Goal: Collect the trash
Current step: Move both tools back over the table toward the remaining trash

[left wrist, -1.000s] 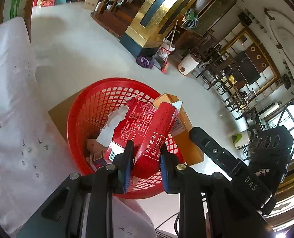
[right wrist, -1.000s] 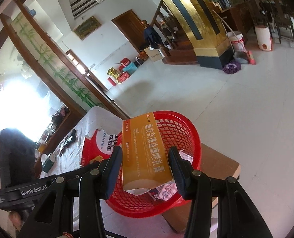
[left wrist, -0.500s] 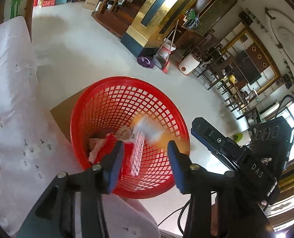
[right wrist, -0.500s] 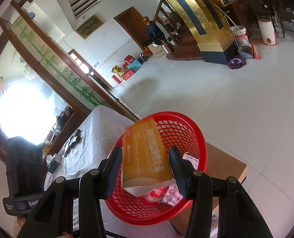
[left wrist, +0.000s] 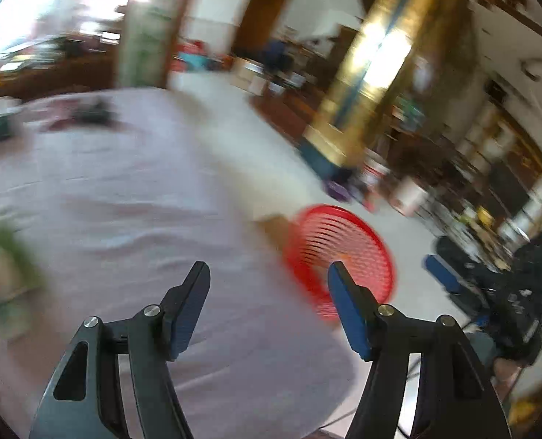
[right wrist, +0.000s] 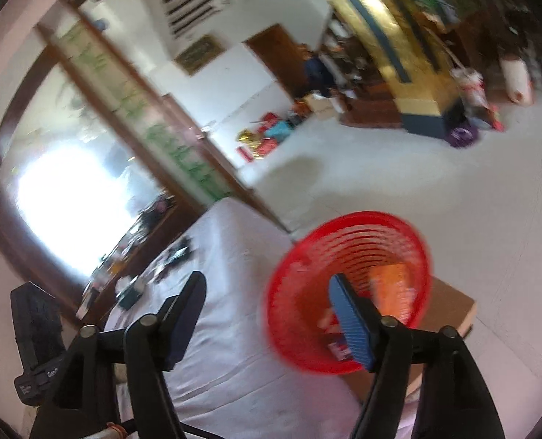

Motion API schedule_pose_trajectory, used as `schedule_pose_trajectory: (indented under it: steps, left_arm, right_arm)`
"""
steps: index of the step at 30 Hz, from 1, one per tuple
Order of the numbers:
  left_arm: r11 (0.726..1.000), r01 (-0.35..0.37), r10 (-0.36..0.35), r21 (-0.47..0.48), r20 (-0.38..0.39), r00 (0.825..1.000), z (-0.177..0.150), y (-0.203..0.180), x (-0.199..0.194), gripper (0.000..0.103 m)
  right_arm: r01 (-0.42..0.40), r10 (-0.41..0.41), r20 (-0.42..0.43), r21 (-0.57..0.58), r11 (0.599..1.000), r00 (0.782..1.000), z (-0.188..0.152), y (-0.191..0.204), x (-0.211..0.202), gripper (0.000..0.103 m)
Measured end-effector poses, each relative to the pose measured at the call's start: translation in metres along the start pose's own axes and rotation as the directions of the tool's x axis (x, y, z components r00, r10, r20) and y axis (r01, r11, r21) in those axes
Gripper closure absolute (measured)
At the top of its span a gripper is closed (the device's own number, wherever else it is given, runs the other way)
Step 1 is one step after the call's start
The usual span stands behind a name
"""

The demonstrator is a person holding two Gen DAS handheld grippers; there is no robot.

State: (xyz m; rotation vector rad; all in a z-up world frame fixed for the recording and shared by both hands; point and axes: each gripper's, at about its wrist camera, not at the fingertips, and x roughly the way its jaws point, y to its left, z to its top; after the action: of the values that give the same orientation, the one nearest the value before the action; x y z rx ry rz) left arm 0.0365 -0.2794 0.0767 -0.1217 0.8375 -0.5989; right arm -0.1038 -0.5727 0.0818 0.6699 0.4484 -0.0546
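My left claw (left wrist: 269, 274) stands wide with nothing between its blue pads; its jaws have just been opening. It hangs over the pale tablecloth (left wrist: 131, 190), and the red mesh basket (left wrist: 344, 252) sits off to its right, just past the right finger, beyond the cloth's edge. The view is badly blurred, so I cannot make out what lies in the basket from here. Something green and blurred sits far out to the left of this claw.

My right claw (right wrist: 267, 285) is spread too, jaws just opened, with only cloth showing between the fingers. The basket (right wrist: 292, 278) lies ahead and to its right, partly behind my right finger (right wrist: 347, 314). In it rests the orange box (right wrist: 393, 292), with red and white wrappers (right wrist: 335, 347) lower down. The basket stands on a flat piece of cardboard (right wrist: 450, 303) on the floor.
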Motion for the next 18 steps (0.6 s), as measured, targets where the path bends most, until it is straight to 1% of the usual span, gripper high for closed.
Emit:
schedule_pose_trajectory:
  steps: [2,3,4,7,9,11,14,16,18]
  left_arm:
    - [0.997,-0.065,0.067,-0.037,0.047,0.997,-0.006,0.025,-0.036,0.036]
    - [0.994,-0.097,0.1,-0.055,0.064,0.993,-0.009,0.037,-0.052,0.036]
    - [0.987,-0.14,0.147,-0.082,0.085,0.985,-0.012,0.054,-0.072,0.035]
    - [0.968,-0.204,0.221,-0.145,0.115,0.968,-0.019,0.093,-0.109,0.034]
    - [0.953,-0.23,0.257,-0.195,0.126,0.958,-0.019,0.119,-0.129,0.034]
    - [0.933,-0.253,0.293,-0.255,0.136,0.946,-0.025,0.151,-0.15,0.034]
    - [0.903,-0.282,0.34,-0.325,0.138,0.93,-0.033,0.19,-0.168,0.034]
    - [0.885,-0.294,0.361,-0.361,0.134,0.923,-0.04,0.21,-0.176,0.034]
    - [0.871,-0.298,0.37,-0.392,0.122,0.921,-0.045,0.228,-0.179,0.034]
  right_arm:
    - [-0.054,0.054,-0.015,-0.049,0.997,0.998,-0.008,0.031,0.003,0.025]
    - [-0.078,0.076,-0.029,-0.069,0.995,0.997,-0.012,0.044,0.006,0.024]
    - [-0.106,0.102,-0.046,-0.093,0.99,0.994,-0.016,0.059,0.009,0.024]
    - [-0.178,0.163,-0.1,-0.16,0.971,0.982,-0.032,0.104,0.025,0.024]
    - [-0.222,0.198,-0.138,-0.193,0.956,0.97,-0.044,0.128,0.036,0.023]
    - [-0.274,0.234,-0.187,-0.225,0.935,0.954,-0.056,0.155,0.052,0.023]
    - [-0.36,0.297,-0.255,-0.253,0.898,0.92,-0.075,0.188,0.073,0.023]
    - [-0.411,0.332,-0.299,-0.263,0.873,0.895,-0.085,0.207,0.088,0.023]
    - [-0.452,0.35,-0.347,-0.279,0.848,0.87,-0.097,0.228,0.107,0.023]
